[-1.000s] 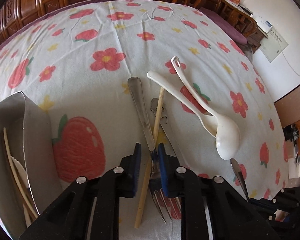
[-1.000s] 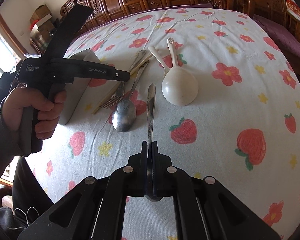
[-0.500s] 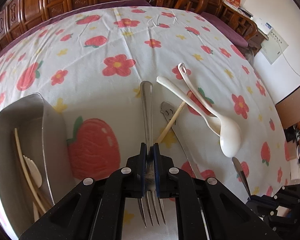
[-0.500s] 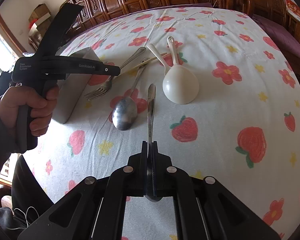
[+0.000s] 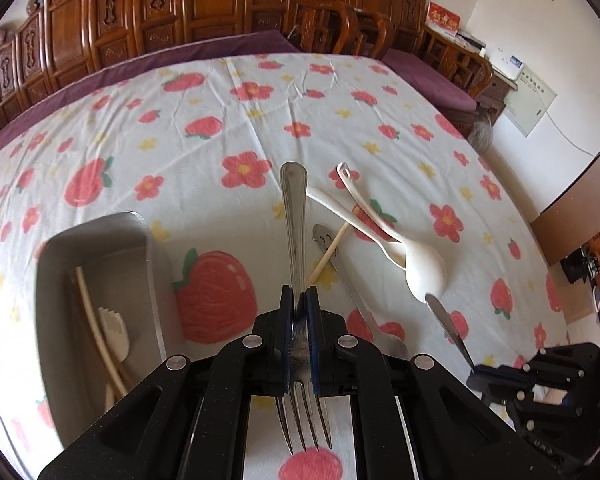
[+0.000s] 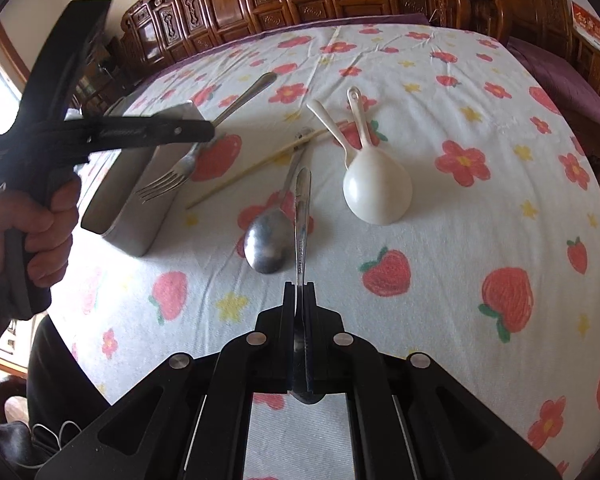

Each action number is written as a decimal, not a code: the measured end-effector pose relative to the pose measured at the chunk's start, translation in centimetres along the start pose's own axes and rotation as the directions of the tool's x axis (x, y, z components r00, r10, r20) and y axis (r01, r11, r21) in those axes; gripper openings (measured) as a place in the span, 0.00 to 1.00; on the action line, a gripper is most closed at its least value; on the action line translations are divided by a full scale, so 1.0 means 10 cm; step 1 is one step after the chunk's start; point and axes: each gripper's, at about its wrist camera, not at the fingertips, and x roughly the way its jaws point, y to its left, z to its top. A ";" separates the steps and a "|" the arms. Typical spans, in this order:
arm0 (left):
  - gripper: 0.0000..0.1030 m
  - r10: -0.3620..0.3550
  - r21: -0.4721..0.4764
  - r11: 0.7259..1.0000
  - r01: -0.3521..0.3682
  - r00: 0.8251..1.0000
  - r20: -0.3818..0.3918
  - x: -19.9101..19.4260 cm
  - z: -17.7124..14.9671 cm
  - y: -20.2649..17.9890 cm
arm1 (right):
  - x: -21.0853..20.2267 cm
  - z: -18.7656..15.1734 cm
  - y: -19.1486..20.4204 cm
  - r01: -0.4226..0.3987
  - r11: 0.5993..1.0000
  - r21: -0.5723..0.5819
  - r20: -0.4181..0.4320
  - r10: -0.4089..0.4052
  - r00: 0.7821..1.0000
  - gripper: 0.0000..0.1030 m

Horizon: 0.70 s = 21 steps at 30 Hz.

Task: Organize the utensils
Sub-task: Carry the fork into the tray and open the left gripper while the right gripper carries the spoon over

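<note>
Fork point(image 5: 295, 224) sits clamped at its neck in our left claw point(image 5: 299, 304), lifted just right of the tray point(image 5: 150, 256). We swing it over the tray, level it, then release low. Our right claw point(image 6: 299, 292) grips a knife point(image 6: 302, 204).

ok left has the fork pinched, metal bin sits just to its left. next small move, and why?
Probably swing the left gripper leftward until the fork hangs over the metal bin, then release. The jaws are shut on the fork's neck, it is lifted off the tablecloth, and the bin is open on top and already holds a chopstick and a white plastic fork.
</note>
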 end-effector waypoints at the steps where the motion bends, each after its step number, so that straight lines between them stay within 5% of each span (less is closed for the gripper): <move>1: 0.05 0.003 -0.002 1.000 -0.003 1.000 0.006 -0.06 -0.01 0.02 | -0.02 0.03 0.03 -0.002 1.000 -0.001 0.007 0.002 1.000 0.05; 21: 0.06 0.070 -0.109 0.992 -0.062 0.996 0.064 -0.69 -0.44 0.88 | -0.05 0.50 0.90 -0.051 0.991 -0.123 0.041 0.056 0.998 0.05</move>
